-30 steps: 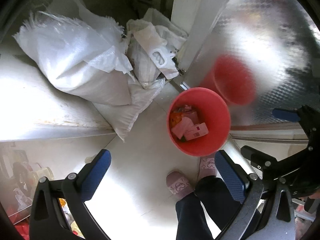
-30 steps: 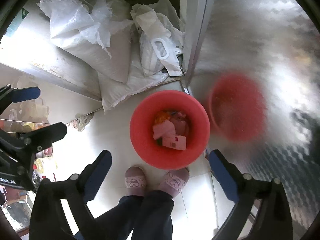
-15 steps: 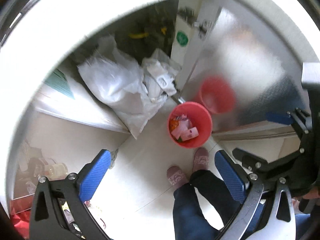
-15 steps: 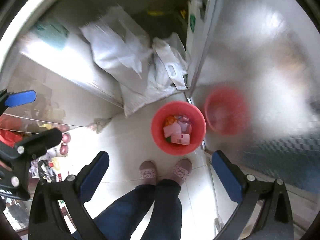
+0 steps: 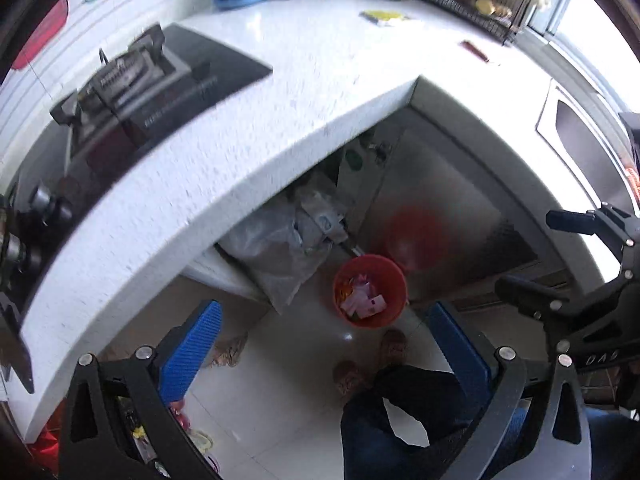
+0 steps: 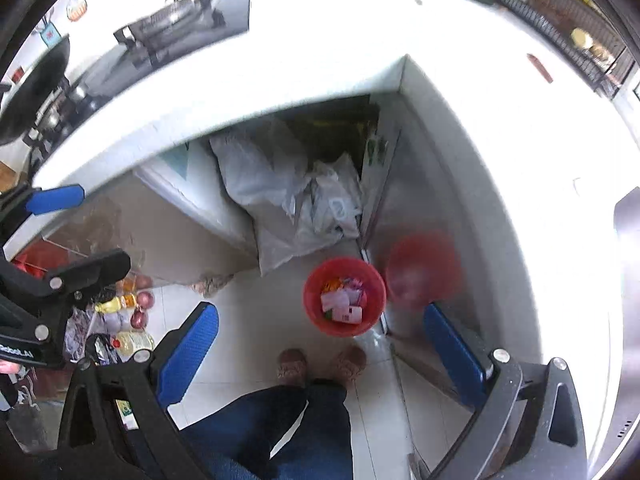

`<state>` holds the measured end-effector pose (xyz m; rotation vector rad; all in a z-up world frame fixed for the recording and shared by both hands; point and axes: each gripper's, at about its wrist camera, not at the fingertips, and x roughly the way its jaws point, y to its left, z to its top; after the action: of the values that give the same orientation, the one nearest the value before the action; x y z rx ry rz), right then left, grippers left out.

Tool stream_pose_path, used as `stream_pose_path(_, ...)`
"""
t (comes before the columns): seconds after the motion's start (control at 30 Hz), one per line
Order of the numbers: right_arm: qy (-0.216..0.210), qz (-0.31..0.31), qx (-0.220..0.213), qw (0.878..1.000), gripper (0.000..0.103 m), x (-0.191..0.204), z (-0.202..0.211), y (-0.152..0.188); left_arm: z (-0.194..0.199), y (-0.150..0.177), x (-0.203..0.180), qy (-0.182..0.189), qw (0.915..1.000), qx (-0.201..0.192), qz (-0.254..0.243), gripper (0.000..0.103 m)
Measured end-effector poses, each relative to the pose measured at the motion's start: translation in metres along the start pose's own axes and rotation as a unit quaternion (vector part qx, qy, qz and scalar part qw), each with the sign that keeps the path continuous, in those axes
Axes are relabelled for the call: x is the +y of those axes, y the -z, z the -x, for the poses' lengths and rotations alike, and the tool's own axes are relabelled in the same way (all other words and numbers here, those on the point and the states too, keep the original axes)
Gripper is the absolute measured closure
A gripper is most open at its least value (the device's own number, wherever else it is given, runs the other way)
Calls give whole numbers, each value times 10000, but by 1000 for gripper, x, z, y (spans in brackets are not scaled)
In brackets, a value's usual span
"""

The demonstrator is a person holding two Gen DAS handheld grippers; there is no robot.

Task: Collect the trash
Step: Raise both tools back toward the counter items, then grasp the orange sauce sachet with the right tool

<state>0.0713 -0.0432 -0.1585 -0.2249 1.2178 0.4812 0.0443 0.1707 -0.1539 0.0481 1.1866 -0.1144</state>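
With both tools empty and their blue pads spread wide, a person stands over a red bin (image 5: 370,291) on the kitchen floor, well below the left hand-held gripper (image 5: 320,350) and the right hand-held gripper (image 6: 320,350). Wrappers (image 6: 343,304) already lie inside the bin, which sits just ahead of the person's slippers (image 6: 293,366) and beside white sacks (image 6: 280,200) under the bench (image 5: 248,128). Judging by the view, remaining scraps on the bench, a yellow piece (image 5: 384,16) far ahead and above, call for a level approach and a square pinch.
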Motion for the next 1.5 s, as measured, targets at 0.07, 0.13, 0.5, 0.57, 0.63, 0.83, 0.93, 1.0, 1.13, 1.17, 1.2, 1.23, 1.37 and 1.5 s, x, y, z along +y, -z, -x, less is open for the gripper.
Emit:
stream_pose_path(0.07,36,-2,-69,10000,1,-1,12,-3,11,-3,-4,-3,9999,-77,-91,0)
stream_pose_path(0.13,39,-15,-139,9999,1,-3,23,-5,18,-6,-7,24,9998,-145,-151,0)
stream_pose_path(0.5,300,-112,-597,9977,1,-12,76,-19,55,-45,-22,202,9961,-682,-521,0)
stream_pose_path(0.57,362,-161,-703,9967,1,-15,84,-22,62,-53,-24,232,9945,-803,-636,0)
stream_pose_path(0.63,445,-222,-793,9956,1,-16,89,-23,66,-59,-26,255,9935,-850,-713,0)
stream_pose_path(0.83,573,-385,-946,9931,1,-20,107,-27,76,-73,-31,466,9900,-994,-889,0)
stream_pose_path(0.93,585,-504,-994,9920,1,-24,113,-29,77,-80,-37,490,9889,-1010,-971,0)
stream_pose_path(1.0,585,-555,-1013,9916,1,-27,118,-30,77,-83,-42,539,9881,-1019,-1014,0)
stream_pose_path(1.13,649,-617,-1018,9908,1,-33,120,-32,71,-92,-54,635,9871,-943,-1124,0)
stream_pose_path(1.17,657,-654,-1013,9905,1,-35,121,-32,68,-95,-57,634,9868,-923,-1168,0)
stream_pose_path(1.2,663,-689,-1002,9904,1,-39,121,-33,65,-98,-60,628,9866,-904,-1200,0)
stream_pose_path(1.23,672,-730,-1002,9900,1,-42,120,-35,63,-101,-63,629,9865,-893,-1222,0)
stream_pose_path(1.37,640,-848,-991,9894,1,-57,116,-42,54,-120,-74,605,9862,-852,-1286,0)
stream_pose_path(1.5,613,-912,-976,9891,1,-74,108,-53,43,-143,-82,527,9864,-818,-1323,0)
